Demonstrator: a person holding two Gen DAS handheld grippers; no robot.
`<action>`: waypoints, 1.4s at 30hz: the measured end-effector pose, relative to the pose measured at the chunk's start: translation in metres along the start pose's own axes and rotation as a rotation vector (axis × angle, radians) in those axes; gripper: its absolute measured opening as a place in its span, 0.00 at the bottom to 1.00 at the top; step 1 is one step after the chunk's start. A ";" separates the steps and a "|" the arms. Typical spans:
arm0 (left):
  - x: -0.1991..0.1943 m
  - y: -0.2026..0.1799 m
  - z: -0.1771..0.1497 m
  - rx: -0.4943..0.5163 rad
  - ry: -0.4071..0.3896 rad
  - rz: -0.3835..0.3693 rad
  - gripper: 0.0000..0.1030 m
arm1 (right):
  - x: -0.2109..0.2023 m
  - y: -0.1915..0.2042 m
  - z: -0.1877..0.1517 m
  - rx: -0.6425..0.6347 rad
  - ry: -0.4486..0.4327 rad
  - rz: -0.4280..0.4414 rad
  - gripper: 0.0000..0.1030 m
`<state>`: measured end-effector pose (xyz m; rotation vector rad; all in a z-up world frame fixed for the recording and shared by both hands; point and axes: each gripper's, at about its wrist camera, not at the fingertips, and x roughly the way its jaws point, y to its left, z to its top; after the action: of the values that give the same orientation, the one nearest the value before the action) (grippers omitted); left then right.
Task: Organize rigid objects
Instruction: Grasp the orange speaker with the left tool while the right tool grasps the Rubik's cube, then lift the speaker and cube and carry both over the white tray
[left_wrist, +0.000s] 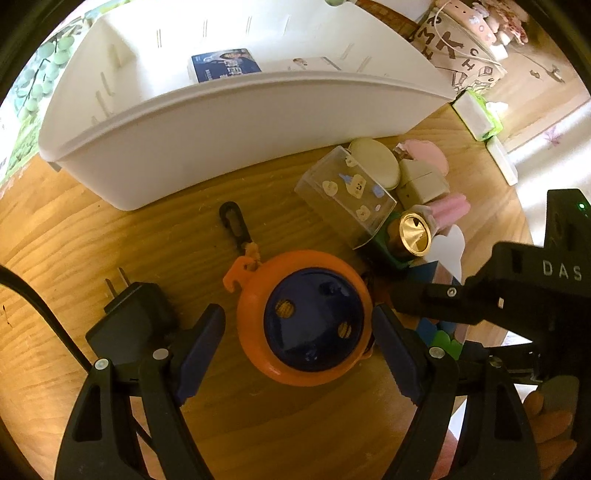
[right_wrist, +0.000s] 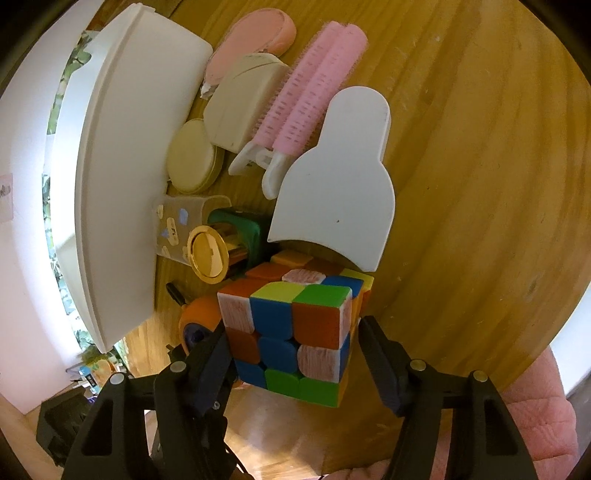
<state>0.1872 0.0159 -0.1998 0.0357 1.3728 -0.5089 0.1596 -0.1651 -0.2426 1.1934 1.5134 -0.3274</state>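
Orange round toy (left_wrist: 303, 321) faces up; black strap (left_wrist: 234, 225) points away.

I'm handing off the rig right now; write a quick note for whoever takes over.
Left tongs: open, straddling the orange ball, not gripping.
Right tongs: open around the puzzle cube; pads not clearly pressing.
White bin holds a blue card box.
Left on the table: clear case, gold cap, pink rollers, round tin, black plug.

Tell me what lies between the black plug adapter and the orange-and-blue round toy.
In the left wrist view, one blue finger pad of the left claw stands between the black plug adapter and the orange-and-blue round toy; otherwise bare wooden table.
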 end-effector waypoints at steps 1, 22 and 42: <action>0.000 0.000 0.000 -0.005 0.004 0.000 0.82 | -0.001 0.000 0.000 0.001 -0.002 -0.004 0.66; 0.021 -0.018 0.013 -0.035 0.044 0.082 0.81 | -0.003 -0.028 -0.013 0.012 -0.016 0.015 0.63; 0.022 -0.019 0.006 -0.056 0.065 0.097 0.80 | -0.017 -0.040 -0.029 -0.029 -0.054 0.068 0.63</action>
<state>0.1879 -0.0098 -0.2147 0.0733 1.4409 -0.3911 0.1081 -0.1696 -0.2333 1.2007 1.4238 -0.2889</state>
